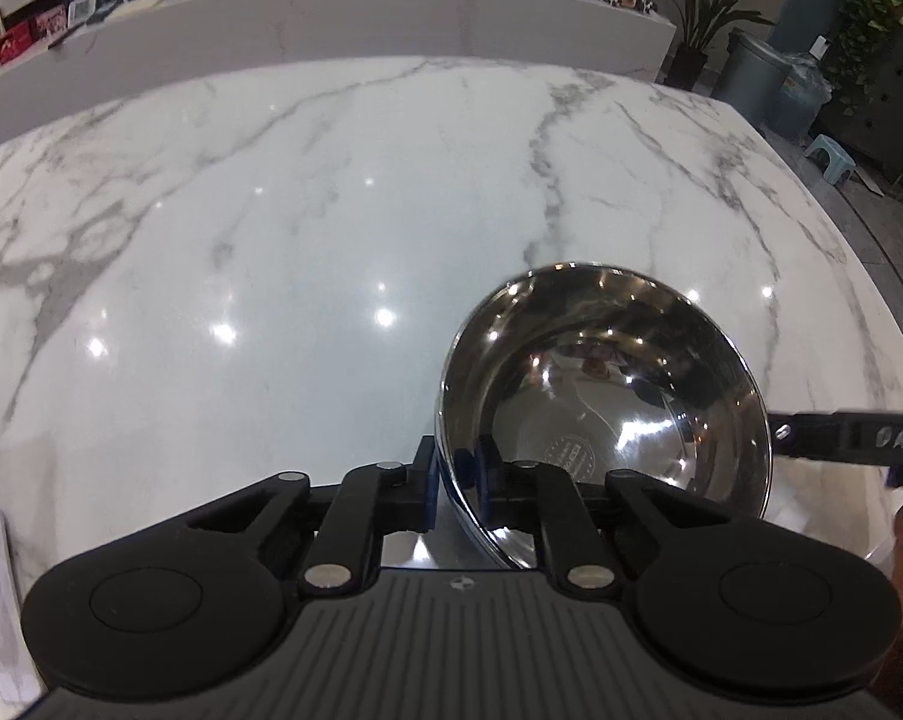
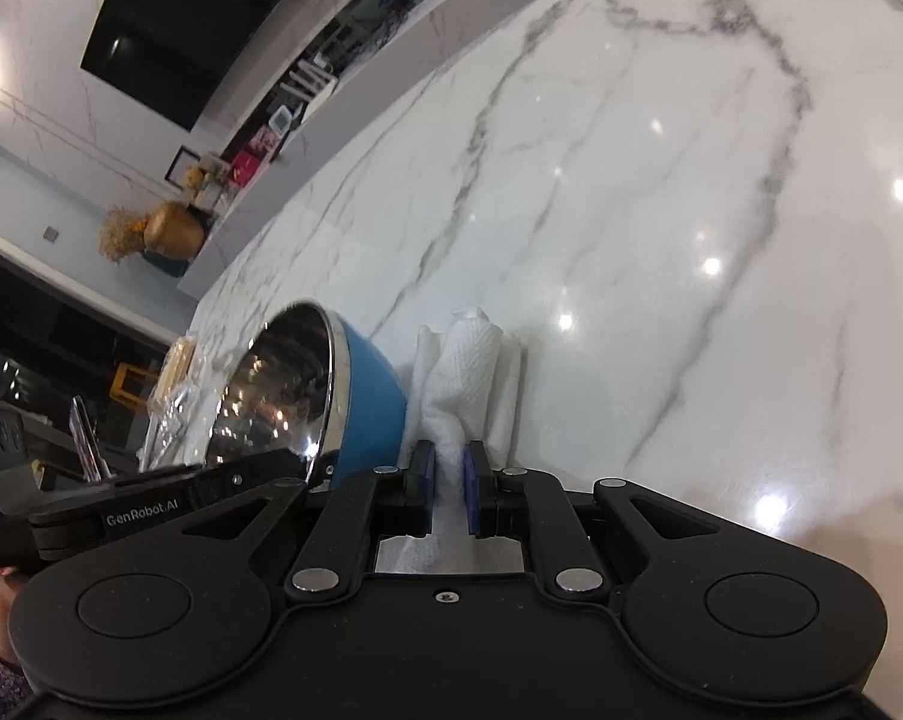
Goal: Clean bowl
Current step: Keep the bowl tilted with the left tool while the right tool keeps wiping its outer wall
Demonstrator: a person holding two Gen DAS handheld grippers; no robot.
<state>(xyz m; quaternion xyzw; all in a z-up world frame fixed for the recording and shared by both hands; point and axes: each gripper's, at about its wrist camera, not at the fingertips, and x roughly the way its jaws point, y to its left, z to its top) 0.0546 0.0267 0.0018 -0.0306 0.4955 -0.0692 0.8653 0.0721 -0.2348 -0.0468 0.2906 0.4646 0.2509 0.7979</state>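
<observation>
The white marble table (image 1: pixel 307 192) spreads under both views, polished and spotted with lamp reflections, and it carries little beside the work in hand. On it, or just above it, sits the bowl (image 1: pixel 601 384), steel inside and blue outside, tipped so that its mouth faces the right side; whether its base touches the stone cannot be told. The left gripper (image 1: pixel 456 474) pinches the near rim, one blue pad outside the wall and one inside, and so holds the bowl at that tilt. The right gripper (image 2: pixel 448 477) is closed on a bunched white paper towel (image 2: pixel 469 372), which stands up between its pads just beside the bowl's blue flank, outside the bowl and not against the steel. At the table's left edge lies a clear wrapped packet (image 2: pixel 172 384), apart from the action. The inside looks bright and mirror-clean, with no visible residue, though reflections could hide a film. My judgement: grasping and preparation are done, while the wiping stroke inside the bowl is not underway at this moment.
</observation>
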